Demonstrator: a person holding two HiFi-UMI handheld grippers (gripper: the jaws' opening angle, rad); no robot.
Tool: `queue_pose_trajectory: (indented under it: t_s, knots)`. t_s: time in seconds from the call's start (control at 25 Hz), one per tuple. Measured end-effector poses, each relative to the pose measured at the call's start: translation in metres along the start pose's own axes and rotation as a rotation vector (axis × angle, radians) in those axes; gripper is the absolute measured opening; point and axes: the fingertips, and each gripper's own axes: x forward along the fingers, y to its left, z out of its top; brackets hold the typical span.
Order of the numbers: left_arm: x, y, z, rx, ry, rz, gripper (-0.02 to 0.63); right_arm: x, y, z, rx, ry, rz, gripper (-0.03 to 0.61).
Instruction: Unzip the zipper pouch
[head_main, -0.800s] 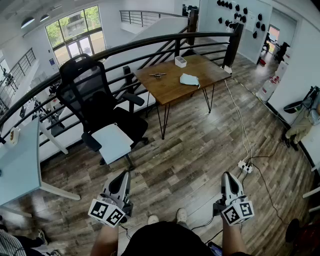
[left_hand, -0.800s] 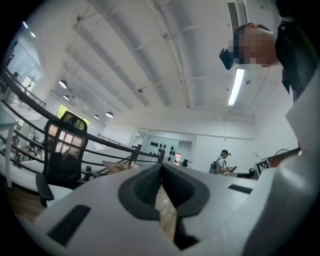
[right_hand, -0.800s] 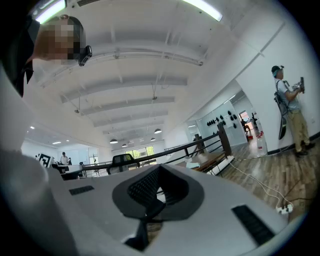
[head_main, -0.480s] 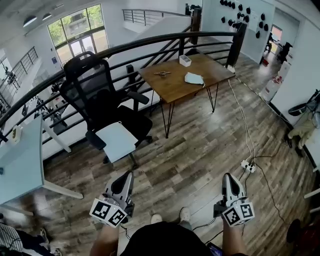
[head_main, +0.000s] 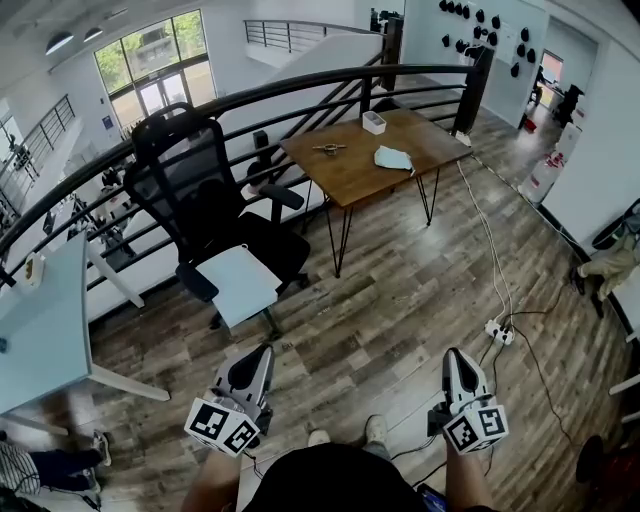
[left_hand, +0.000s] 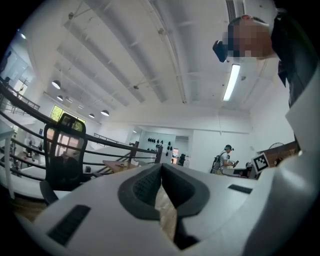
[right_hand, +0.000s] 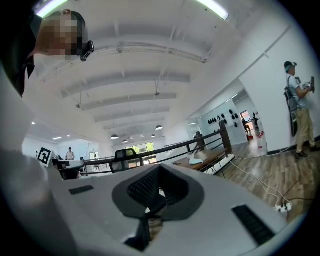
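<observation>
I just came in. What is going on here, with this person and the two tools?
A person stands on the wood floor, with the left hand-held gripper and the right hand-held gripper held out level. Both are shut and empty. The light blue pouch lies untouched on the wooden table across the room, near a white box. The unzipping has not yet begun.

- The pale pouch (head_main: 393, 158) on the wooden table (head_main: 350, 180) is too small to make out its zipper.
- A small metal thing (head_main: 328, 148) near the pouch is too small to name.
- The light desk (head_main: 35, 330) is cut off by the left edge.
- A person (head_main: 612, 255) is cut off by the right edge.
- Someone's leg and shoe (head_main: 65, 465) show at lower left; the rest is out of frame.
</observation>
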Motion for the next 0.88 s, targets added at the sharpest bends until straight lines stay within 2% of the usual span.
queue_pose_trajectory:
  t_s: [0.24, 0.44, 0.48, 0.56, 0.72, 0.88]
  knots:
    - [-0.003, 0.006, -0.001, -0.015, -0.004, -0.019, 0.014, 0.002, 0.013, 0.009, -0.039, -0.031, 0.003, -0.005]
    - [0.004, 0.004, 0.0, 0.012, -0.022, -0.031, 0.016, 0.003, 0.017, 0.015, -0.068, -0.047, 0.005, 0.003]
    - [0.007, 0.004, 0.001, 0.007, -0.03, -0.033, 0.04, 0.004, 0.017, 0.018, -0.068, -0.062, 0.008, 0.052]
    - [0.015, 0.006, 0.002, -0.004, -0.037, -0.028, 0.191, 0.007, 0.016, 0.026, -0.069, -0.1, 0.012, 0.2]
    - [0.036, 0.008, 0.006, 0.006, -0.047, -0.017, 0.197, 0.018, 0.003, 0.042, -0.085, -0.139, -0.001, 0.275]
    - [0.061, 0.004, 0.006, 0.013, -0.048, -0.019, 0.197, 0.034, -0.019, 0.048, -0.078, -0.142, 0.001, 0.273]
